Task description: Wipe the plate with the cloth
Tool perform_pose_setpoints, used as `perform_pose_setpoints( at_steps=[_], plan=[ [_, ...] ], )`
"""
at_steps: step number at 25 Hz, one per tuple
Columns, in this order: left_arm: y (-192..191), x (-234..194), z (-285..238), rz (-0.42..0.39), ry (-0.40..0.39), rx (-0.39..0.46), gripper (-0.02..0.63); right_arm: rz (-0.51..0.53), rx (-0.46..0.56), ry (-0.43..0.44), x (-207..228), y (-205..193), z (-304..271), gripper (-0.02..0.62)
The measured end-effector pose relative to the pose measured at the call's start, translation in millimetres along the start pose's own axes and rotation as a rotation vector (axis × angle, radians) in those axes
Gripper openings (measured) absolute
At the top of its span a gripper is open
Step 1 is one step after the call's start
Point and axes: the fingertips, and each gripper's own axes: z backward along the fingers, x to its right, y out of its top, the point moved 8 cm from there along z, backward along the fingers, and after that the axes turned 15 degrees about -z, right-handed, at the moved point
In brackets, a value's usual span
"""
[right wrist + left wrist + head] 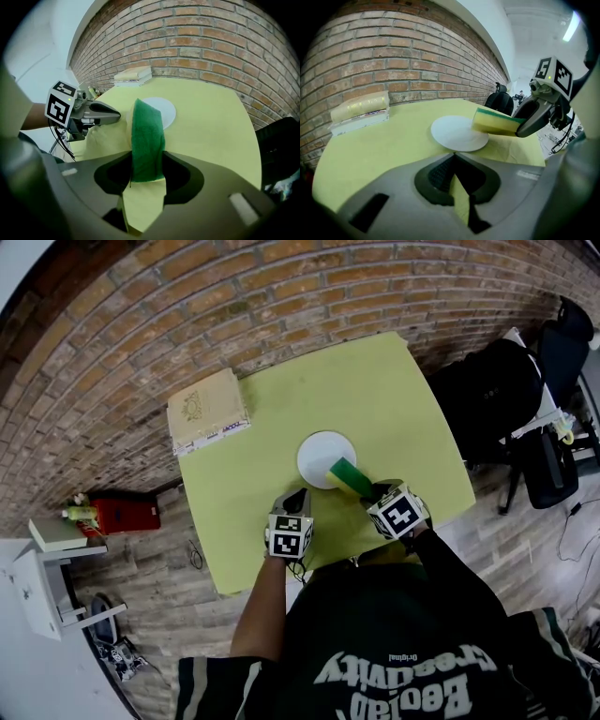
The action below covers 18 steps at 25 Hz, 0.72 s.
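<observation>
Big red brick wall (187, 315) runs behind, with a lime-green square table (375, 399) pushed up against it. A flat beige box (208, 411) sits on the table's far left corner. The round white plate (319, 454) is about mid-table. No cloth here, really: it's a yellow sponge with a green scrub side (350, 476), clamped in the right gripper (370, 491), its far end over the plate's near right rim. Can't tell if it's touching. The left gripper (295, 498) is empty with its jaws together, its tip just beside the plate's near left edge.
</observation>
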Motion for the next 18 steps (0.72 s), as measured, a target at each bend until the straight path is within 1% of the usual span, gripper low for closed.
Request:
perform_pose_setpoints(
  at_steps=[15,18],
  plan=[
    [0.1,-1.8,-0.6,0.016,-0.005,-0.008,0.006,-0.028,0.011,-0.052,27.2,5.5,7.2,0.192],
    [1.3,-1.6,-0.9,0.012,-0.011,-0.013,0.006,-0.031,0.013,-0.048,28.9,6.3,8.0,0.192]
  ],
)
